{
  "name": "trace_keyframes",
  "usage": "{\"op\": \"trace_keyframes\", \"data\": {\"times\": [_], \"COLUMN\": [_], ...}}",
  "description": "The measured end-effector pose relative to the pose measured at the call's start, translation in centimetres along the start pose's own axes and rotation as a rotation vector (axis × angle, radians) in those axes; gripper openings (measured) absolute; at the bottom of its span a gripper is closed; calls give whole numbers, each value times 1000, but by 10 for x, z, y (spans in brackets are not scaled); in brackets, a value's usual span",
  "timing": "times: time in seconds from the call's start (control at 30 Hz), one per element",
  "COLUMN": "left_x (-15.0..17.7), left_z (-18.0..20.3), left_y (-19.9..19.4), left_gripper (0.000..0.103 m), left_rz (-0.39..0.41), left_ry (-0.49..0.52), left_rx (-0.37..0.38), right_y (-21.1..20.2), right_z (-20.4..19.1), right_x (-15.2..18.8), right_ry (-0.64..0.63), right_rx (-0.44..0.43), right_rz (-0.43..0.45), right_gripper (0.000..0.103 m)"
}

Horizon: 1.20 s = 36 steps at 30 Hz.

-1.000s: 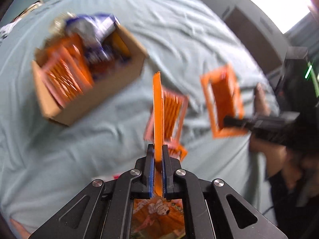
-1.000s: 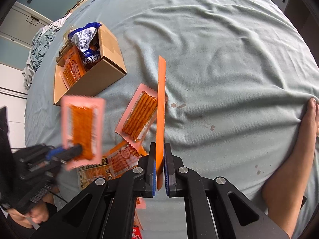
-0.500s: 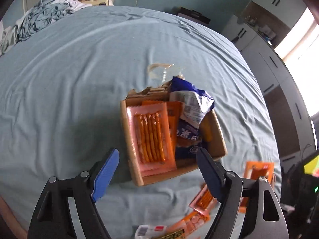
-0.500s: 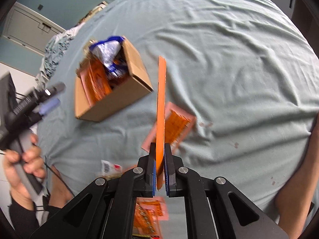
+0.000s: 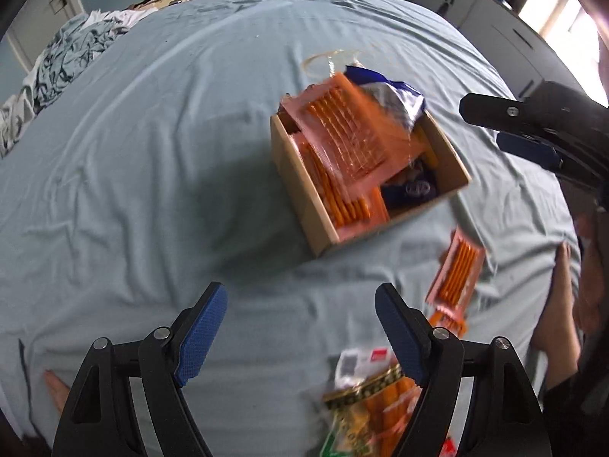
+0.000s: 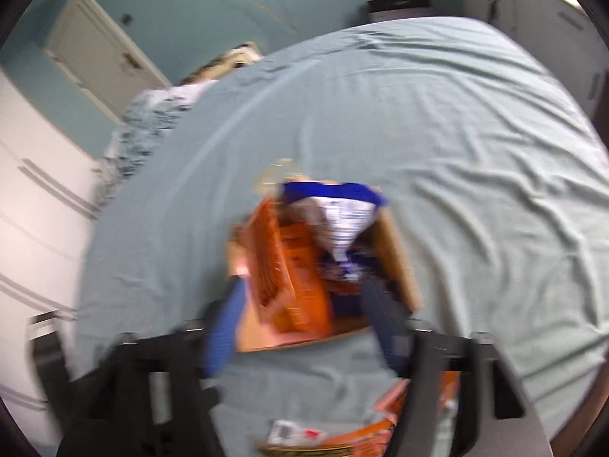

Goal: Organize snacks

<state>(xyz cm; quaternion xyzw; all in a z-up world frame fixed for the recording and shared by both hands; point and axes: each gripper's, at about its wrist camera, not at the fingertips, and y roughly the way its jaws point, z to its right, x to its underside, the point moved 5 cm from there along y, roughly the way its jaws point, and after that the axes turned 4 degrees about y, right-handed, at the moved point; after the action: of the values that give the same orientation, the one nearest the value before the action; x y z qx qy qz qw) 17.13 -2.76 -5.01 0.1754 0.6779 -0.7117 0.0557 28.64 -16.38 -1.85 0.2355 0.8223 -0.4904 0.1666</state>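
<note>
Snack packets are being gathered into the cardboard box (image 5: pixel 365 186), which sits on the blue bedsheet (image 5: pixel 152 152) ahead of both tongs. Left gripper (image 5: pixel 300 327) stands released, nothing between its blue pads, and points down at bare sheet short of the box. Right gripper (image 6: pixel 304 327) is blurred; its jaws are opening over the box's near rim, and an orange stick-snack packet (image 5: pixel 342 129) lies tilted at the box mouth, apparently just let go so that it drops in. A blue-and-white bag (image 5: pixel 392 95) stands at the far side of the box. Loose packets (image 5: pixel 456 278) lie right of the left gripper, judged next for collection.
</note>
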Motion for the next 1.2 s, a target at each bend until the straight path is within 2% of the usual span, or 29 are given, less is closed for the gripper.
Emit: {"op": "trace_keyframes", "data": {"times": [0.13,0.33,0.37,0.53,0.77,0.83,0.97,1.03,1.2], "left_x": [12,34,39,62,109,123,143,149,153], "left_z": [8,22,26,38,50,49,38,31,2], "left_y": [-18,-52,-60,-96,-119,-120,-106,-95,-82], "left_gripper": [81,81,81,82,94,100,100,100,100], "left_rz": [9,25,29,48,-27,-32,-20,-64,-76], "left_ry": [49,89,101,135,170,183,179,186,136], "left_rx": [-23,-47,-58,-100,-107,-119,-126,-102,-115], "right_y": [-21,-82,-87,-114,-119,-111,-86,-77,-58], "right_z": [36,83,84,77,48,44,39,40,49], "right_x": [21,46,49,79,98,113,127,127,123], "right_ry": [19,48,54,72,-120,-170,-244,-241,-177], "right_rx": [106,355,370,341,459,489,526,529,510], "right_rz": [-65,-72,-82,-190,-282,-316,-393,-414,-467], "right_gripper": [68,68,68,68,68,68,68,68,68]}}
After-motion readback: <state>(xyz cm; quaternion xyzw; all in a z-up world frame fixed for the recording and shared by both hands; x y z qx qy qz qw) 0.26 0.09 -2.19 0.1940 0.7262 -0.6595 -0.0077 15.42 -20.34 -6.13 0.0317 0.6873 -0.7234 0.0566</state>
